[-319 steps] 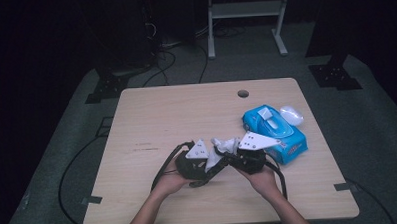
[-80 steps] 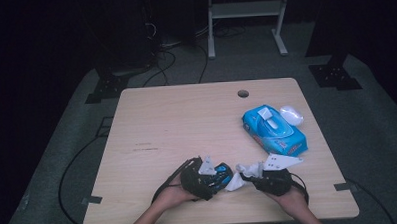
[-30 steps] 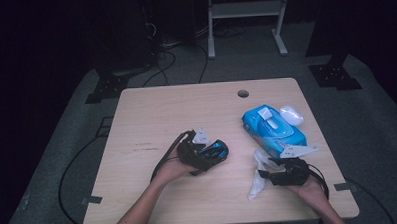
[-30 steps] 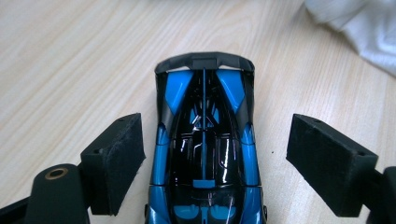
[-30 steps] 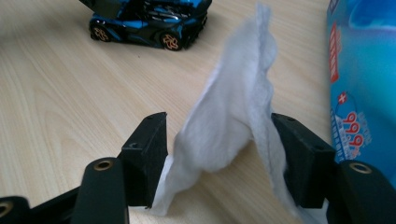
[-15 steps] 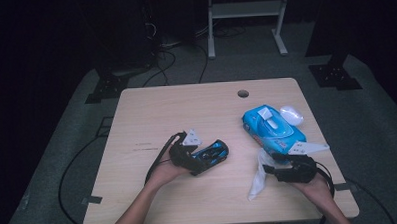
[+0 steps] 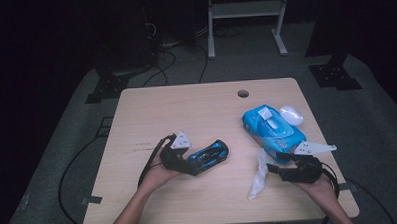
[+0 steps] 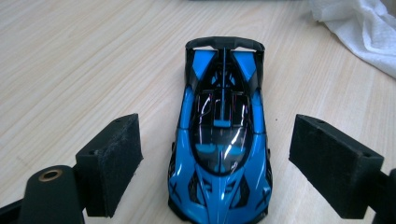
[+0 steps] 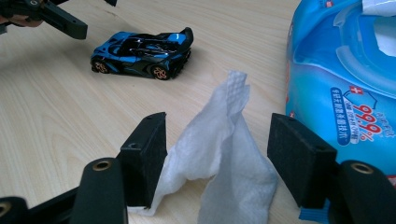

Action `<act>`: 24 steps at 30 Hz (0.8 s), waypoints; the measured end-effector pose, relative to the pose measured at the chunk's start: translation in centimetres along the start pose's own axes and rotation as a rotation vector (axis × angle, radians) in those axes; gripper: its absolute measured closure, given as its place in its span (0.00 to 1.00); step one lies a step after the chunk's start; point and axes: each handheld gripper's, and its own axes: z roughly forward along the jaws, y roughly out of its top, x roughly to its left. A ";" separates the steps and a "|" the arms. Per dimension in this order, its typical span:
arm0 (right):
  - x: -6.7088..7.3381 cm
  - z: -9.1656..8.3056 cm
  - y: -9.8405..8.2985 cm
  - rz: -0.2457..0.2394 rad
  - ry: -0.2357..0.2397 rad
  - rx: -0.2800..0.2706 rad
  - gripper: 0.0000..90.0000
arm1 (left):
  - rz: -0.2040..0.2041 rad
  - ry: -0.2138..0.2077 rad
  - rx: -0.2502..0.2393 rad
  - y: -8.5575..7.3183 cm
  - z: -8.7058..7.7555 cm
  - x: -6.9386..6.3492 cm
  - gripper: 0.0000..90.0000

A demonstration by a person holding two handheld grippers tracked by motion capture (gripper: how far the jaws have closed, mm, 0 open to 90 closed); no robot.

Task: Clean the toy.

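The toy car [image 8: 219, 140] is bright blue with black panels, a black rear wing and coppery wheels. The wipe [image 9: 224, 154] is white with a faint quilted pattern. The wipes pack [image 9: 341, 79] is sky blue with white print and small red crosses. The worktop [image 7: 186, 112] is pale wood grain. The tongs' pads [image 8: 112, 158] are black.

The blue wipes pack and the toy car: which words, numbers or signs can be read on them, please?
"99.9%" in white, on the side of the wipes pack.
A small white cross on a red square, above that number on the pack.
A line of small Chinese characters beside it: too small to read.
Red marks on the pack's top corner: blurred, not readable.
Toy car: no text or number can be seen.
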 end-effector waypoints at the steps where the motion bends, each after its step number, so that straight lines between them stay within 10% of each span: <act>1: -0.1 -0.1 0.0 -0.002 0.001 -0.004 0.41 | 0.001 0.005 -0.003 -0.1 -0.2 0.0 0.17; 24: -0.2 -0.6 -0.4 0.015 0.001 -0.011 0.40 | -0.044 0.029 -0.019 -3.8 -2.8 -0.2 0.17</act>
